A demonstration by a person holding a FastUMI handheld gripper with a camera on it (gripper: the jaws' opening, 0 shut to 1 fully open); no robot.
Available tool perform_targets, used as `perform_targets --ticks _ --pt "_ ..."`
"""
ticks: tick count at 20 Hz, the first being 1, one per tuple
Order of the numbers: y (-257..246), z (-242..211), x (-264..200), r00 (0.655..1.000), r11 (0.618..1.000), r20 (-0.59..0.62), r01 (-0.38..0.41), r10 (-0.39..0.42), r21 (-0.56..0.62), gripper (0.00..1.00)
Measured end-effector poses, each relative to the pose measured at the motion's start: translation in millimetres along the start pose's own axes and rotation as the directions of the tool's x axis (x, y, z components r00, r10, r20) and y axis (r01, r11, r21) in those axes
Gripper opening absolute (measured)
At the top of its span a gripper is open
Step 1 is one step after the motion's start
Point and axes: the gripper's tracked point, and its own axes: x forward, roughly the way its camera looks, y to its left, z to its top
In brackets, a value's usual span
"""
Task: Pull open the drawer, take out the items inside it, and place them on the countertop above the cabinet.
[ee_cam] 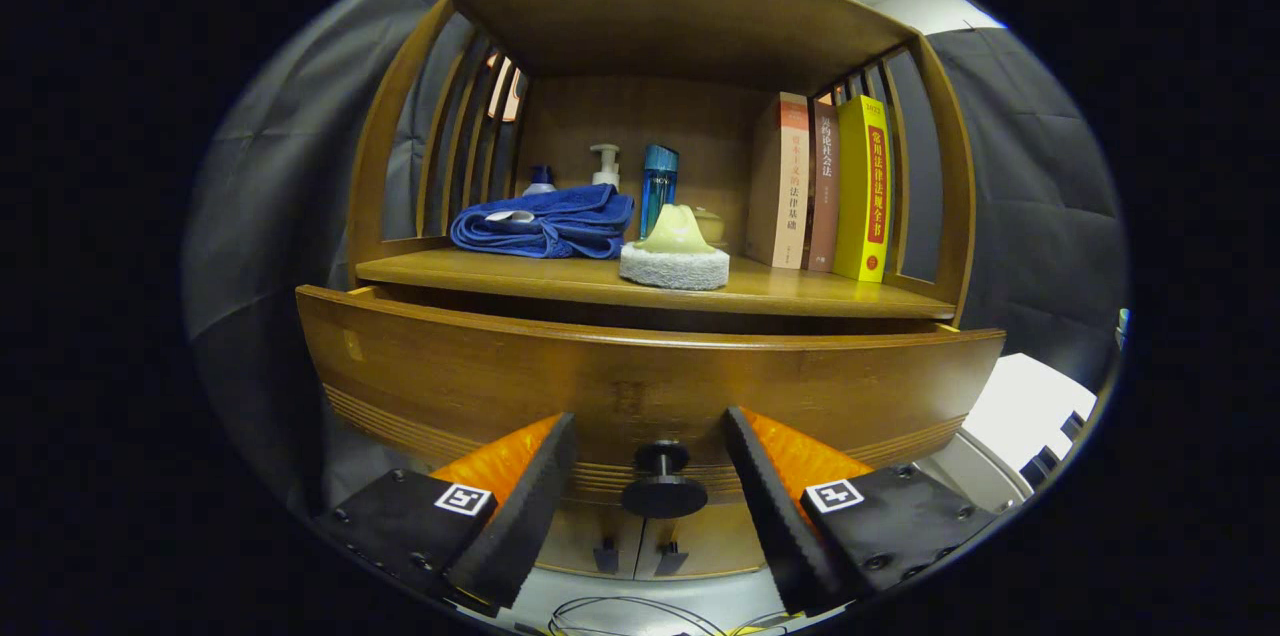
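Drawer (640,376) front close ahead, knob (662,484) between the spread jaws.

Gripper (650,476) wide open, gripping nothing; one finger each side of the knob, clear of it, neither touching. Drawer pulled out a little from the cabinet (660,16), its inside hidden behind the front panel. Above it, worktop (800,291) carrying a folded blue towel (545,221), with a round pad (675,266) topped by a pale lump just beside it. Behind those, a pump bottle (605,164), a blue bottle (658,186) and a small capped bottle (540,180). Beside them, three upright books (830,186) against the slatted side. Below the drawer, two small door handles (637,554). Lower still, thin cables (640,616) on a pale floor.
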Motion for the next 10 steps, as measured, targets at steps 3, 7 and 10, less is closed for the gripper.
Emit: perform_targets --ticks 3,7,10 --pt "0 0 19 1.0 1.0 0.002 0.0 0.0 -0.004 0.98" --pt "-1 0 41 1.0 1.0 -0.005 0.001 -0.001 -0.003 0.99" --pt "1 -1 43 1.0 1.0 -0.003 0.001 -0.001 -0.011 0.99"
